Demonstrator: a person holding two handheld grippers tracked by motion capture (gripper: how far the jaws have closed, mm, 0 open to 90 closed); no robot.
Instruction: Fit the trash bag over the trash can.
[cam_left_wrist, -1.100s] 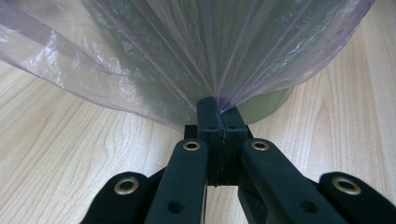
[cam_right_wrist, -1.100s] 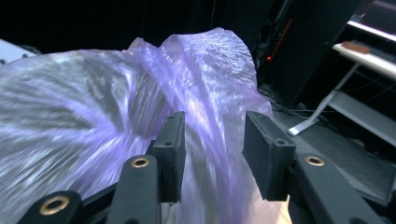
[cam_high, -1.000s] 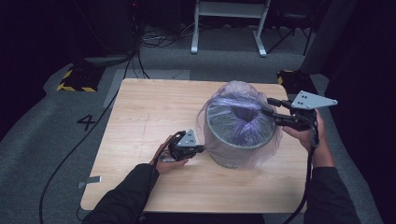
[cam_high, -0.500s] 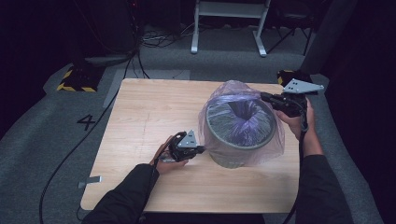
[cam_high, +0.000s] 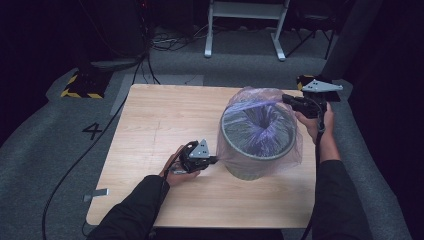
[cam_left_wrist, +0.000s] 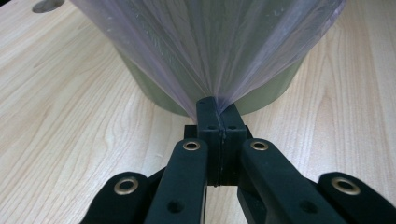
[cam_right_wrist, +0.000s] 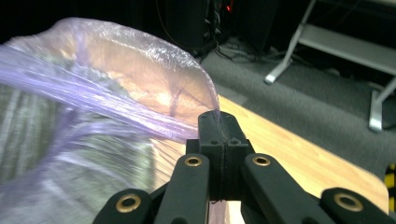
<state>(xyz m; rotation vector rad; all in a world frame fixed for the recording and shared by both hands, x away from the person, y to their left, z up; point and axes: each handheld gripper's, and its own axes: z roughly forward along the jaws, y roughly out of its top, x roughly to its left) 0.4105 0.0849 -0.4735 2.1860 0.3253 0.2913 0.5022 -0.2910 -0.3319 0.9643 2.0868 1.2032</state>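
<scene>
You had the left gripper low on the table, jaws pressed together on a gathered pleat of the purple bin liner; in the left gripper view the film fanned out and up from the pinch point, taut over the near wall of the grey waste bin, which stood directly ahead of those jaws. Your right gripper was at rim height on the bin's opposite side, jaws likewise clamped on a fold of liner, with the plastic stretching from its tips in tight strands across the bin's mouth. The bin stood upright on the wooden table, between the two grippers, nearer the left one's tips. The liner's body hung twisted down the inside, while its mouth ballooned outside the rim. Judgement: the two opposed grips appeared meant to stretch the liner's opening wide enough to seat it over the rim, the low left pinch anchoring one side while the right pulled the other outward. The far lip had not yet settled. Risk noted: thin film under this tension could tear at either pinch.
</scene>
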